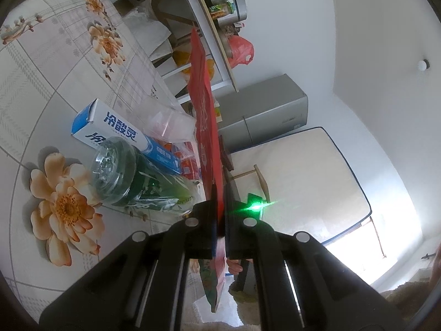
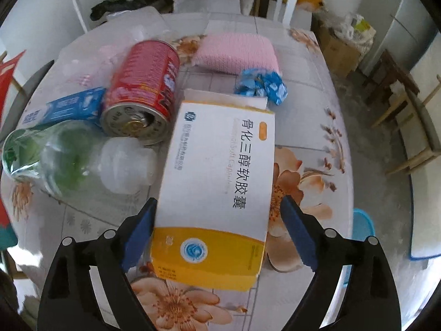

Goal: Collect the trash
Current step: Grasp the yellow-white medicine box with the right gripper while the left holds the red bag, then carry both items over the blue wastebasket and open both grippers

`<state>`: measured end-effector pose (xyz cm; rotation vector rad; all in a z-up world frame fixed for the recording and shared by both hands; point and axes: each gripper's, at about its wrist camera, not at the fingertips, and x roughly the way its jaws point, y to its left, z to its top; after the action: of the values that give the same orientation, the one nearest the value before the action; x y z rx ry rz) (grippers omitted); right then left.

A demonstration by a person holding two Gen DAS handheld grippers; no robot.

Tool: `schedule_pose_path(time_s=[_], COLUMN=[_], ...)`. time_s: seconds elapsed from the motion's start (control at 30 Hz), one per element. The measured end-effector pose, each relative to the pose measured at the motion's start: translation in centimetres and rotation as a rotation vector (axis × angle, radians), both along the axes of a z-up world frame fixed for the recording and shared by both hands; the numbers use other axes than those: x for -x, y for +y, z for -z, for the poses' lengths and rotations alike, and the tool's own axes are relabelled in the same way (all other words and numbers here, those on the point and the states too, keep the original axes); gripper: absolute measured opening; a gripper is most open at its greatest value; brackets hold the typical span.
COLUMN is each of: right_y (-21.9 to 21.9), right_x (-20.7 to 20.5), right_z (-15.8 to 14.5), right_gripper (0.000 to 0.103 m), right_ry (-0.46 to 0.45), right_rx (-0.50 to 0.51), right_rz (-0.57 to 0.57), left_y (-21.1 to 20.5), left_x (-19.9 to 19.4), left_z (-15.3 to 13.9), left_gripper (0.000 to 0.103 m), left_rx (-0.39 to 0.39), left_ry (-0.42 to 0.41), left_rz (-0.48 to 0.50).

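Floral tablecloth [image 2: 303,63] covers the table; we see clutter on its left half, bare cloth to the right up to the edge. Medicine box [image 2: 217,182], long axis running away from us, open flap far end, sits between the spread fingers of the right gripper [image 2: 217,231]; left finger touches it, right finger stands apart. Red can [image 2: 143,88] and clear bottle [image 2: 71,160] lie just left, toothpaste box [image 2: 66,107] behind them. Pink sponge [image 2: 237,52] and blue wrapper [image 2: 261,87] lie beyond. Left gripper [image 1: 219,209] pinches a red bag [image 1: 205,115], edge-on, off the table.
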<state>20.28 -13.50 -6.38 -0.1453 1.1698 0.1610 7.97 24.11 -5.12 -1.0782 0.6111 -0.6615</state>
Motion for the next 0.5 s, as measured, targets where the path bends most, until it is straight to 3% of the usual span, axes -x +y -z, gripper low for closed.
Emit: schedule_pose_path(time_s=[0.07, 0.2, 0.5], right_y=[-0.1, -0.3, -3.2], right_x=[-0.2, 0.0, 1.8], right_z=[0.2, 0.2, -2.7], right_gripper=[0.086, 0.071, 0.071], right_ry=[0.004, 0.014, -0.052], right_rx=[-0.016, -0.045, -0.118], right_rz=[0.009, 0.024, 0.109], left_y=[-0.1, -0.2, -0.6], left_x=[0.0, 0.1, 0.4], left_z=[0.0, -0.1, -0.7], left_gripper=[0.002, 0.002, 0.002], left_rx=[-0.003, -0.008, -0.018], left_ry=[-0.002, -0.007, -0.032], left_rz=[0.002, 0.006, 0.020])
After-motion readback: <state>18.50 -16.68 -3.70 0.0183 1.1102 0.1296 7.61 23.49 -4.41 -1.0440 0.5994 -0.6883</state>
